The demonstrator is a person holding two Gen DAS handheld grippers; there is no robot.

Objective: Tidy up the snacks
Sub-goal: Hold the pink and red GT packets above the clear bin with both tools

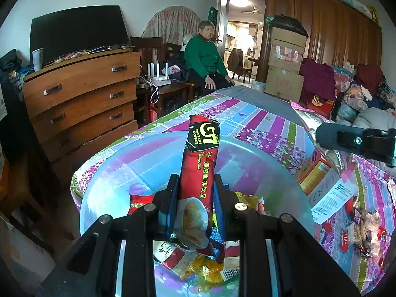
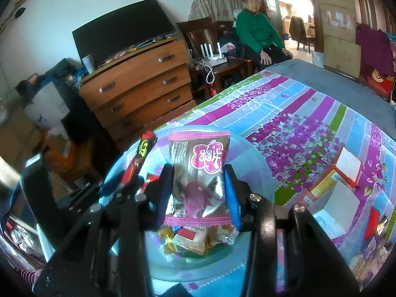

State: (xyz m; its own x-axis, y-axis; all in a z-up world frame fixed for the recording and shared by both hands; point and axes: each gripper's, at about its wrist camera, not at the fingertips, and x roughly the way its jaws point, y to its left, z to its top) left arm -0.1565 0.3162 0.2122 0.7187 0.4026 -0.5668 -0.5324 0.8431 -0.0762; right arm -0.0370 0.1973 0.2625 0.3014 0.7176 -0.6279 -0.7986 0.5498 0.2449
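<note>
My left gripper (image 1: 195, 185) is shut on a red G7 instant coffee stick (image 1: 199, 163), held upright over a clear plastic bowl (image 1: 111, 173) with several snack packets (image 1: 203, 269) inside. My right gripper (image 2: 198, 185) is shut on a silver and pink snack packet (image 2: 198, 175), held over the same bowl (image 2: 257, 168). The left gripper with the coffee stick (image 2: 141, 158) shows at the left of the right wrist view. The right gripper's body (image 1: 358, 141) shows at the right of the left wrist view.
The bowl stands on a table with a purple flowered cloth (image 2: 297, 123). Orange and white boxes (image 2: 334, 185) and loose wrappers (image 1: 363, 230) lie to the right. A wooden dresser (image 1: 81, 94) stands left of the table. A person in green (image 1: 205, 57) sits behind it.
</note>
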